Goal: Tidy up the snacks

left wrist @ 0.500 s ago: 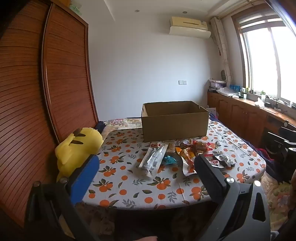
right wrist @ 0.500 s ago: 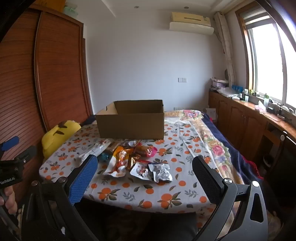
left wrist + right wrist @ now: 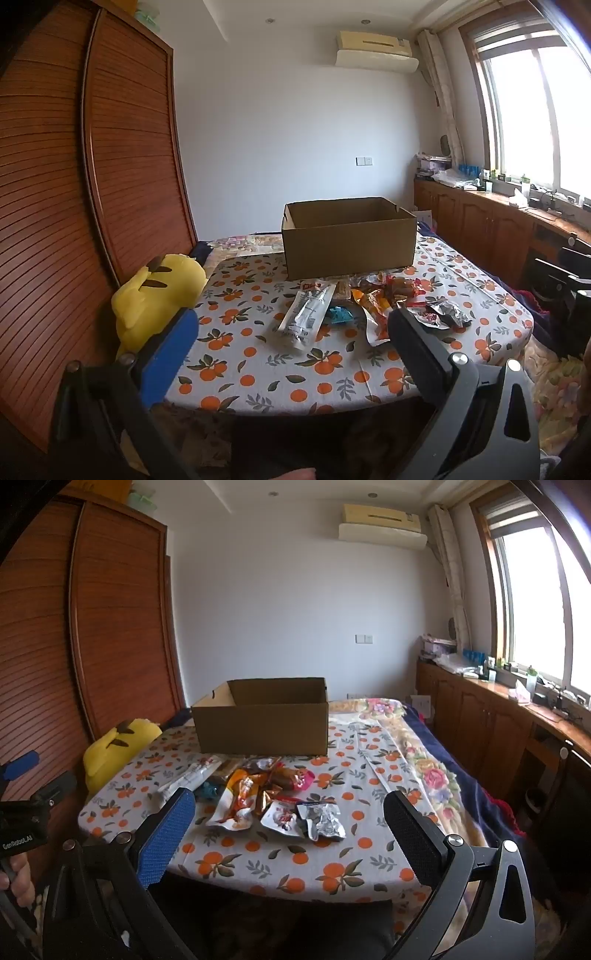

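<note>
Several snack packets lie in a pile (image 3: 373,306) (image 3: 273,797) on the table with the orange-print cloth (image 3: 258,354) (image 3: 332,864). A long clear packet (image 3: 308,315) lies at the pile's left, a silver foil packet (image 3: 325,819) at its right. An open empty cardboard box (image 3: 349,238) (image 3: 262,720) stands behind the pile. My left gripper (image 3: 291,332) is open and empty, held before the table's near edge. My right gripper (image 3: 288,812) is open and empty, also short of the table. The left gripper also shows at the left edge of the right wrist view (image 3: 22,805).
A yellow plush toy (image 3: 155,295) (image 3: 114,749) sits at the table's left edge by the wooden slatted wardrobe (image 3: 74,221). Wooden cabinets (image 3: 498,720) run under the window at the right. A floral blanket (image 3: 424,760) covers the bed beyond the table.
Both views have tilted slightly downward, and the table sits a little higher in frame. Both grippers stay open and empty.
</note>
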`<state>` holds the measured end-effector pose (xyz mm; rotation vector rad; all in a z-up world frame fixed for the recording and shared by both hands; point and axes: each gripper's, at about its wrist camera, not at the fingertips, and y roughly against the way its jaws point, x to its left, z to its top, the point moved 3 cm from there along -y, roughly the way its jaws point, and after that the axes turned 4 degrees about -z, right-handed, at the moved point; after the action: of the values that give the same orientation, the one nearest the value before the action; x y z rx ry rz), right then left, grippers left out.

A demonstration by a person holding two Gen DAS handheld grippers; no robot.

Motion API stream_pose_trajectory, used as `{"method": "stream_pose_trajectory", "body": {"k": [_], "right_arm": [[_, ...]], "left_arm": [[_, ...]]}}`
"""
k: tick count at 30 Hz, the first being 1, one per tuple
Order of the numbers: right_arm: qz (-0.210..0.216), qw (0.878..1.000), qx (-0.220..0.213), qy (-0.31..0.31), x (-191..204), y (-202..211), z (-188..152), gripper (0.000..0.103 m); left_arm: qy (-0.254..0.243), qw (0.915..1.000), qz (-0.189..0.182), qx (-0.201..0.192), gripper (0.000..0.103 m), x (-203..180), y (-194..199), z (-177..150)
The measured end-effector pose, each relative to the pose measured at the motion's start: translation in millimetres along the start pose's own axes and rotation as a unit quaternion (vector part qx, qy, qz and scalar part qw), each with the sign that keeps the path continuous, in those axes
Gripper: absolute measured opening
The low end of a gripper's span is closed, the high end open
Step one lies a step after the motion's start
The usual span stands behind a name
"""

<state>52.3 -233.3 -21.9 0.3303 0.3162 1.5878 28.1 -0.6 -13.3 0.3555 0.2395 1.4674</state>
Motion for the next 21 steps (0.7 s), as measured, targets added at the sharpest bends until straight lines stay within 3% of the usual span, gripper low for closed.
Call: {"method": "stream_pose_trajectory", "body": {"k": [21], "right_arm": [[0.000,1.000,0.003,-0.002,-0.2,1.0,4.0,0.103]], "left_arm": [[-0.005,1.0000,0.001,0.000,0.103,-1.7,-0.4,-2.1]]}}
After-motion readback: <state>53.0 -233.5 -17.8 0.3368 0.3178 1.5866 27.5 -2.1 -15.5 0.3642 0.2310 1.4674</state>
